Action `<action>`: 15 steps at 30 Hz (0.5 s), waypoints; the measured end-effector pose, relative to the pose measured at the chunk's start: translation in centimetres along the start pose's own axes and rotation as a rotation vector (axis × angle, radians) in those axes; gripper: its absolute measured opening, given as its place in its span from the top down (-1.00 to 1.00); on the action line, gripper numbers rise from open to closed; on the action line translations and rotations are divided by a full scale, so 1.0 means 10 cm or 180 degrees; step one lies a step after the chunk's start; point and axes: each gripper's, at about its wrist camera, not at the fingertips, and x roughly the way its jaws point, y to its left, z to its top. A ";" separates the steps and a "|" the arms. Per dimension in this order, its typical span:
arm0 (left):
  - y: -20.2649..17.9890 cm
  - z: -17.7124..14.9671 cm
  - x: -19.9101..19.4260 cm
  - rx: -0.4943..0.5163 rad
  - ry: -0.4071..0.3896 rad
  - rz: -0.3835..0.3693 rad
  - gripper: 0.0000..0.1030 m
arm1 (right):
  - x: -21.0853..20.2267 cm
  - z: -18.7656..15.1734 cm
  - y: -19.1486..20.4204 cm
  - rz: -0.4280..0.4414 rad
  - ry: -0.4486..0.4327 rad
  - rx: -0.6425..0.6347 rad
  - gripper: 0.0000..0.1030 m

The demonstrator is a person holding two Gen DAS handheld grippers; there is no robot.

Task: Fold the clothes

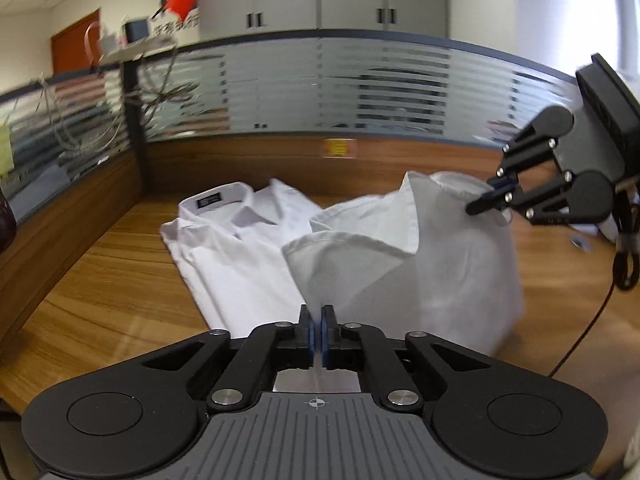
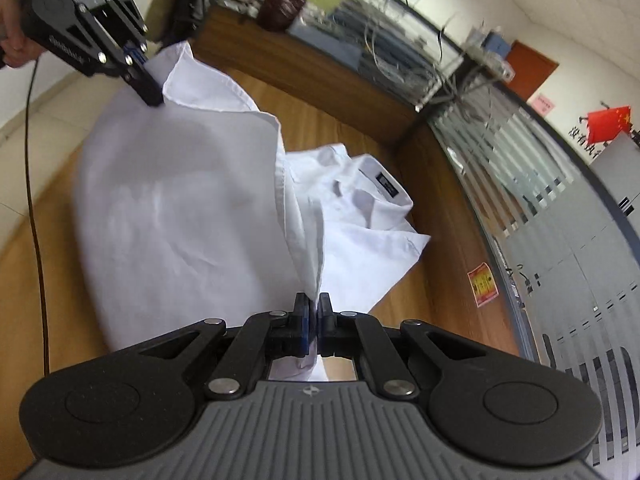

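A white shirt (image 1: 420,264) lies on the wooden table (image 1: 100,280), its collar and label (image 1: 224,204) flat at the far left. The near part of the shirt is lifted off the table and hangs between both grippers. My left gripper (image 1: 318,316) is shut on one lifted edge. My right gripper (image 1: 476,208) is shut on the other end, higher up at the right. In the right wrist view, my right gripper (image 2: 314,304) pinches a fabric fold of the shirt (image 2: 168,208), and my left gripper (image 2: 154,98) grips the edge at the upper left, held by a hand (image 2: 12,40).
A wood and frosted-glass partition (image 1: 360,92) runs around the table's far side, with a red sticker (image 1: 340,147) on it. A dark monitor (image 1: 608,112) and a black cable (image 1: 580,340) are at the right. A dark red bag (image 2: 280,8) stands on the far corner.
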 end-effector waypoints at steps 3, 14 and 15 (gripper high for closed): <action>0.36 0.13 0.33 -0.0171 0.0113 -0.0013 0.91 | 0.52 0.20 -0.28 0.0112 0.0153 0.0055 0.93; 1.05 -0.06 1.16 -0.0868 0.0820 -0.0168 0.70 | 1.89 0.21 -0.68 0.0685 0.0825 0.0295 0.50; 1.07 -0.06 1.18 -0.0916 0.0817 -0.0156 0.68 | 1.89 0.18 -0.73 0.0625 0.0835 0.0401 0.50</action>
